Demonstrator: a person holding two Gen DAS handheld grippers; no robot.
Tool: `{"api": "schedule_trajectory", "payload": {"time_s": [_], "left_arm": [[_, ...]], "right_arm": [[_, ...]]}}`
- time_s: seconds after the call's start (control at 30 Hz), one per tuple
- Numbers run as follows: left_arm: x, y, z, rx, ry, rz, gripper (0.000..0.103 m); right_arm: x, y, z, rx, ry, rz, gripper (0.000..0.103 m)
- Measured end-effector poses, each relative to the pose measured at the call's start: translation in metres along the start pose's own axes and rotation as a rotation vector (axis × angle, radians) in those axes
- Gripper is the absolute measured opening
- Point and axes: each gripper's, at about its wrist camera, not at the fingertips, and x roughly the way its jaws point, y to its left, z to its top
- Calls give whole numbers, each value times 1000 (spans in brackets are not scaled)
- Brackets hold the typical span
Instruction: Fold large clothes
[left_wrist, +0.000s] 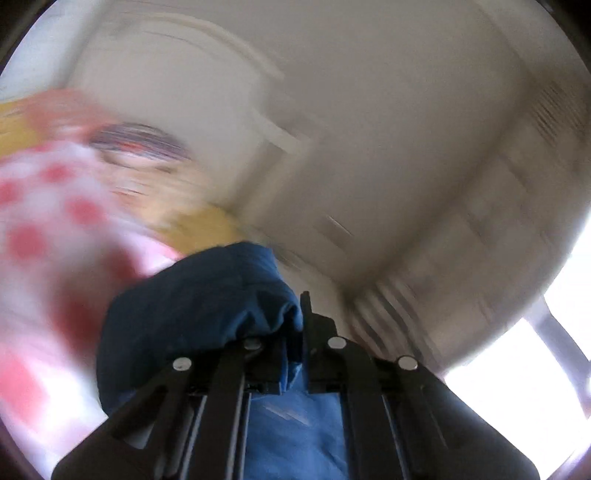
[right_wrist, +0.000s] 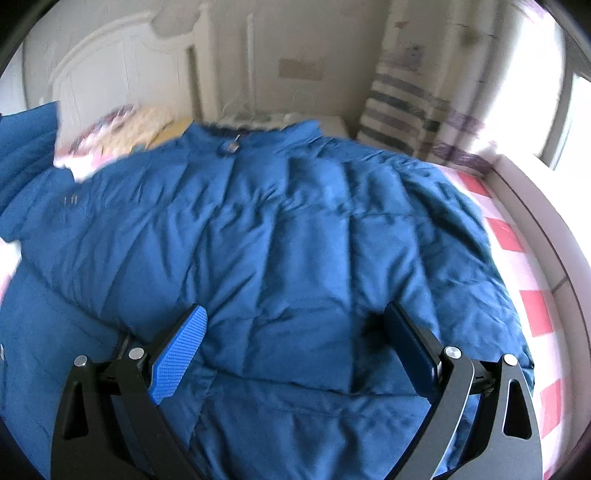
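Pink-checked bedding (right_wrist: 532, 310) is covered by the spread blue padded jacket (right_wrist: 280, 236). A bunched fold of it is clamped in the left gripper (left_wrist: 291, 343); the right gripper (right_wrist: 291, 354) is held wide above it. Slippery padding could be lost mid-lift.

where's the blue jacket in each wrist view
Left wrist: a bunched fold of the blue jacket sits at bottom centre, clamped in the shut left gripper; the rest of the view is blurred.
Right wrist: the jacket fills the middle, spread on the bed, with the open right gripper over its lower part.
Shared landmark: the red-and-white bedsheet, left in the left view, right in the right view.
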Motion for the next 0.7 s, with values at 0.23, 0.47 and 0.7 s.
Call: {"api": "schedule_trajectory", "payload": {"time_s": [0.23, 0.47, 0.7], "left_arm": [[116, -107, -145, 300, 386, 13, 22], [135, -130, -201, 566, 510, 52, 86], [15, -125, -142, 522, 154, 61, 100]], "right_arm": [[-10, -32, -2, 193, -68, 73, 92], [-12, -33, -2, 196, -75, 91, 92], [-12, -35, -3, 196, -81, 94, 92]]}}
